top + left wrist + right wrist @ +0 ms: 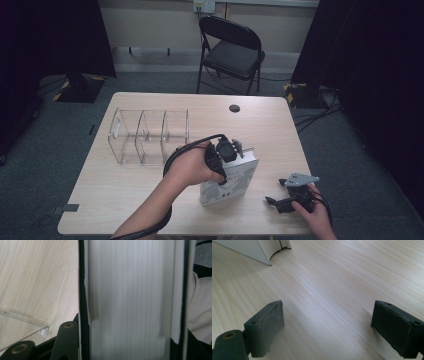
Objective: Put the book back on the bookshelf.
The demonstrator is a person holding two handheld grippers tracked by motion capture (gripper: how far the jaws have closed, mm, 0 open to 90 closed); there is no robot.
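Book (pixel 231 182) stands on edge on the table (pixel 125 190), front middle, tilted a bit, grey-and-white cover facing us, just right of the clear acrylic organizer (pixel 149 135). We have the left gripper (pixel 226 151) clamped on its top edge from above. In the left gripper view the page block (pixel 130 300) sits between the jaws, both covers pressed in at the sides, so it's held. Our right gripper (pixel 327 322) sits well apart near the front right corner, low over the bare wood, jaws wide with nothing between them. In its view a corner of the book (pixel 254 251) shows top left. Black folding chair (pixel 231 50) stands behind the table.
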